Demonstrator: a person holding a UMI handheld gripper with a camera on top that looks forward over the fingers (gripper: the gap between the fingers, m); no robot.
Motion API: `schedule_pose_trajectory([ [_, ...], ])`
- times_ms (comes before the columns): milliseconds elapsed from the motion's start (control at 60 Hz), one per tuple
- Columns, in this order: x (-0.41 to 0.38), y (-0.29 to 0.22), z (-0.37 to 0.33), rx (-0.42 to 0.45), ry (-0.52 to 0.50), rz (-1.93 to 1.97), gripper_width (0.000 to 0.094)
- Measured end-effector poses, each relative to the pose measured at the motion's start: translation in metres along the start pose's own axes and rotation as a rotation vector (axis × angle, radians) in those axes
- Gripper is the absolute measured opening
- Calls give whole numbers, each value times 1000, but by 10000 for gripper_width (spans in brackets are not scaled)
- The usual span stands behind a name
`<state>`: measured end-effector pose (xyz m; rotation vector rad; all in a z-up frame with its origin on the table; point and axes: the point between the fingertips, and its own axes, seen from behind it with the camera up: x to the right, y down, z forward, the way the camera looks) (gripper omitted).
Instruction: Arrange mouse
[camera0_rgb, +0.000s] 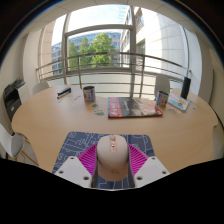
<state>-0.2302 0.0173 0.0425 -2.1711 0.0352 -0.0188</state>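
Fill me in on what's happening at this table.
A hand-held gripper has a light-coloured mouse between its two pink-padded fingers, which close against its sides. The mouse sits over a dark patterned mouse pad on the near side of the round wooden table. Beyond are a can, a book and a cup.

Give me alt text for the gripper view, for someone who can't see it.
A pale beige computer mouse sits between the claw's pink-padded fingers on a grey patterned mouse mat atop a round wooden table. Cups and a colourful rectangular mat lie beyond, before large windows.
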Motion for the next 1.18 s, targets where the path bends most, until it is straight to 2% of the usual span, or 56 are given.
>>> schedule_pose_trajectory([
  [67, -2, 16, 10, -41, 7, -9, 443],
  [183, -9, 47, 14, -99, 3, -3, 565],
  [283, -9, 40, 1, -81, 5, -9, 866],
  [317, -8, 35, -7, -70, 15, -16, 825],
  [383, -6, 21, -29, -46, 33, -29, 856],
  [650, -26, -18, -154, 38, 27, -46, 846],
  [900, -33, 4, -259, 69, 42, -43, 845],
  [1183, -35, 35, -312, 59, 54, -33, 847],
])
